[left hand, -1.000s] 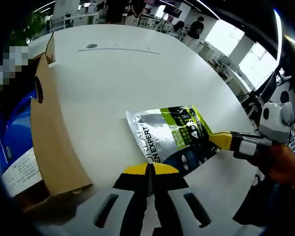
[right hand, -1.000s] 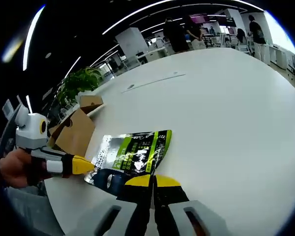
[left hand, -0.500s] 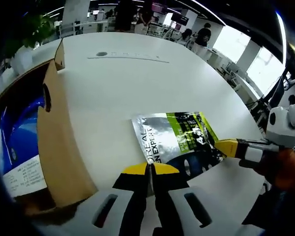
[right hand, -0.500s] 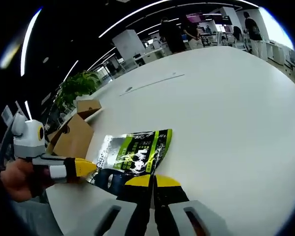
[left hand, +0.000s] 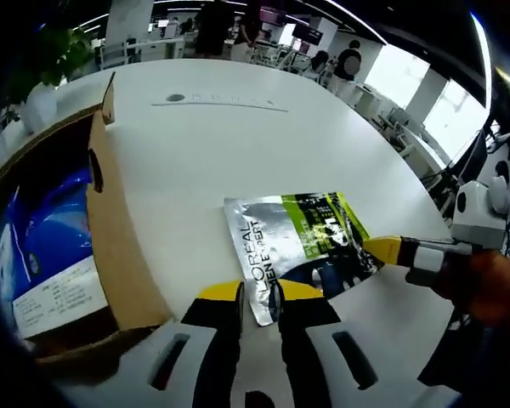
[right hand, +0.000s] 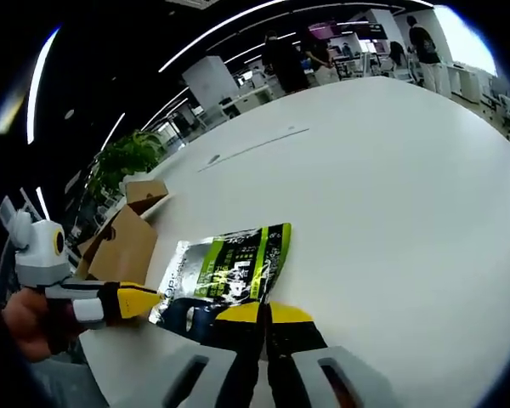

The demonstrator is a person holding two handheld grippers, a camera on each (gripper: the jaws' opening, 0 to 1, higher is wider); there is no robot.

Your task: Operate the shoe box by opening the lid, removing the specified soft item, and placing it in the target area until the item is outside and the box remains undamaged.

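- Since a moment ago my left gripper has parted its jaws a little; the pouch's corner lies between them.
- My right gripper has its jaws pressed together on the pouch's far corner.
- Pouch lies flat on the table, beside the open box.

Sachet: glossy foil-like film, silver, green and dark print, lightly creased, catching highlights. Shoe box at nine o'clock: matt brown corrugated cardboard, raw edges; glossy blue contents with a white paper label. Tabletop: smooth white, faint satin sheen. Left tool: black plastic, matt yellow tips.
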